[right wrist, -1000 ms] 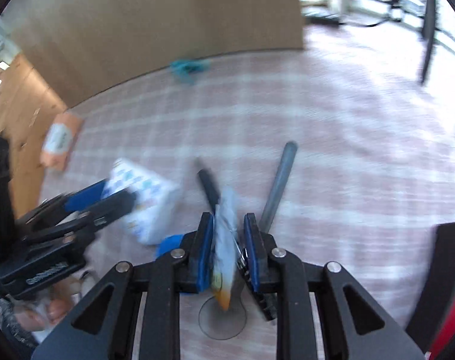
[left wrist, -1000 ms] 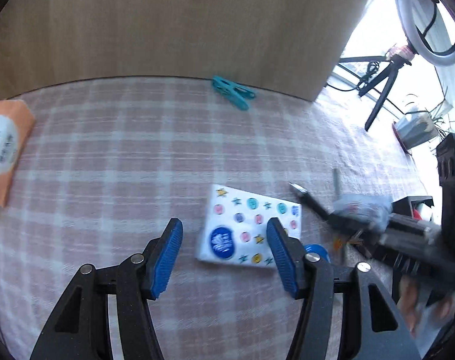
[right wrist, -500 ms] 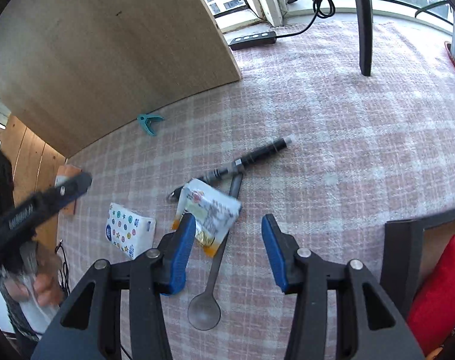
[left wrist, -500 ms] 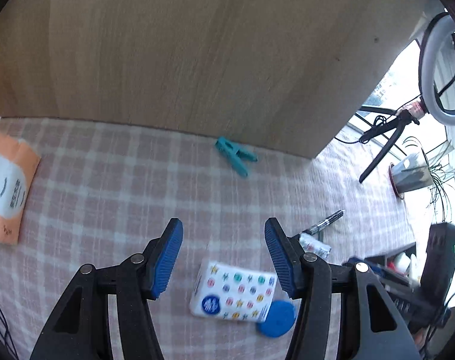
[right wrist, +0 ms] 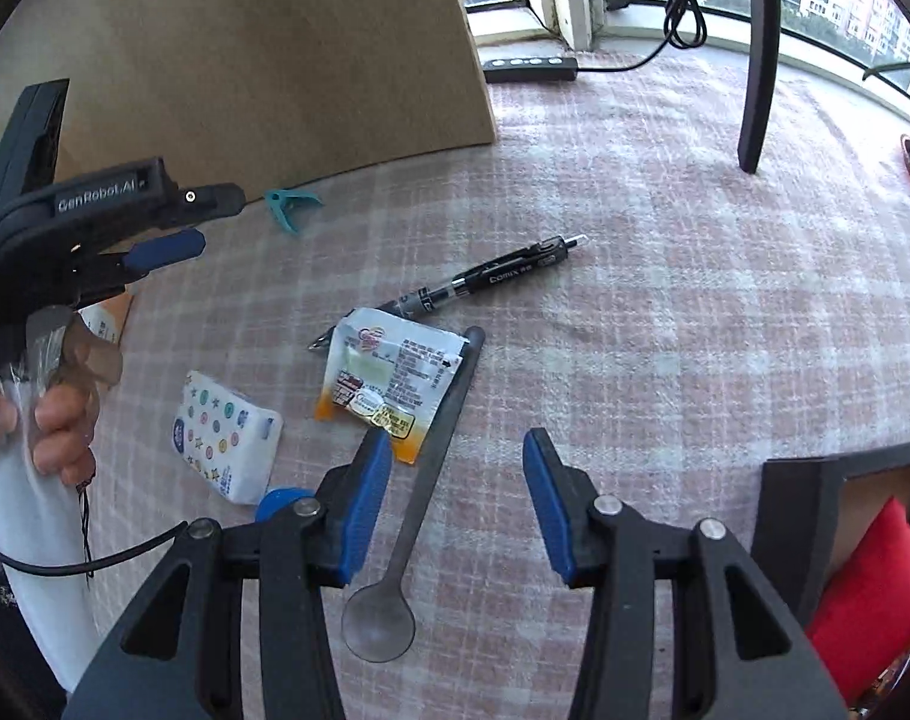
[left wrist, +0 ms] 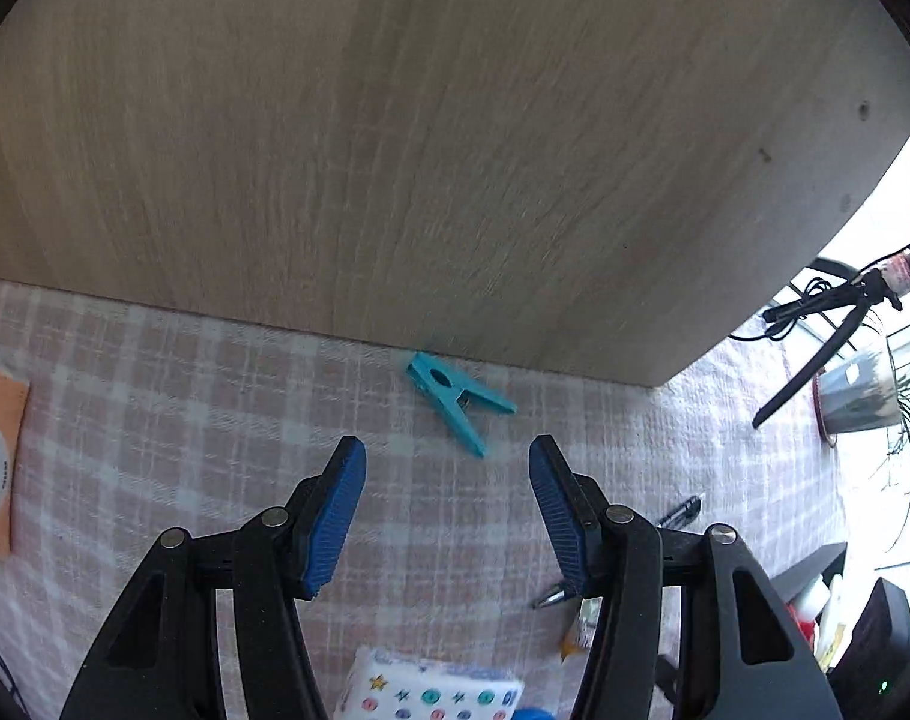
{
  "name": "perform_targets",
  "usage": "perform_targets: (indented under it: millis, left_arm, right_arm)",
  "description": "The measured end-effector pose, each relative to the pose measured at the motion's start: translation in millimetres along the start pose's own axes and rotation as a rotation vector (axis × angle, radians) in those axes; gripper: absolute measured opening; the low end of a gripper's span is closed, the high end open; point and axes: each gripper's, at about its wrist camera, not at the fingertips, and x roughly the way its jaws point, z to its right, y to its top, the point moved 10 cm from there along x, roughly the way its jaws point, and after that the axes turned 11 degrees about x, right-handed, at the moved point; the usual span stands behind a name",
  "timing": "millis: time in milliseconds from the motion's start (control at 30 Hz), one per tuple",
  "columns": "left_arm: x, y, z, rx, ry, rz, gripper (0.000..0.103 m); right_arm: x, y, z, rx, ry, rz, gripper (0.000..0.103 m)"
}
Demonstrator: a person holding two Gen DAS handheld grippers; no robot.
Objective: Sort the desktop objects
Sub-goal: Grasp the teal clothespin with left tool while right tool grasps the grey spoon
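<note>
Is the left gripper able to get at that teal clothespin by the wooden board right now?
Probably yes. The left gripper is open, and the teal clothespin lies just ahead of it on bare cloth; only the wooden board behind crowds it.

A rough pink checked cloth [right wrist: 665, 312] covers the worktop. The teal plastic clothes peg [left wrist: 455, 399] looks matt, the grey metal spoon [right wrist: 413, 516] dull, the white-and-orange foil sachet [right wrist: 389, 384] glossy.

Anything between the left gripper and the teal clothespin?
Nothing: only bare checked cloth lies between the open left gripper and the teal clothespin, as the left wrist view shows.
</note>
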Motion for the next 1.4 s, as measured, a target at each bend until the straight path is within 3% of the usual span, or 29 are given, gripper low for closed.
perform_targets:
  millis: [67, 333, 567, 667, 733, 967, 1067, 1200, 1400]
  left_arm:
    - [7, 4, -1, -0.004, 0.046, -0.008, 0.053]
    - [25, 13, 13, -0.019, 0.034, -0.027, 0.054]
    - [42, 13, 8, -0.037, 0.125, -0.067, 0.053]
    - [45, 13, 10, 0.039, 0.187, -0.072, 0.052]
    - [44, 12, 10, 0.066, 0.198, -0.064, 0.044]
    - [26, -3, -9, 0.125, 0.128, -0.068, 0.029]
    - [16, -14, -21, 0.154, 0.087, -0.057, 0.029]
    - [4, -25, -34, 0.176, 0.073, -0.046, 0.029]
    - [-8, -36, -45, 0.148, 0.007, -0.045, 0.029]
  right_arm:
    - [2, -1, 0, 0.005, 0.004, -0.01, 0.045]
    - [0, -1, 0, -0.003, 0.007, -0.013, 0.045]
    - [2, -2, 4, 0.004, 0.0, -0.023, 0.045]
    - [3, -5, 2, -0.004, 0.005, -0.041, 0.045]
    - [3, -6, 1, -0.013, -0.004, -0.039, 0.045]
    - [3, -13, -3, -0.046, -0.028, -0.028, 0.045]
    - [3, -22, -8, -0.064, -0.024, -0.031, 0.044]
    - [9, -32, -11, -0.082, -0.045, -0.04, 0.034]
    - [9, -40, -16, -0.156, -0.129, -0.014, 0.033]
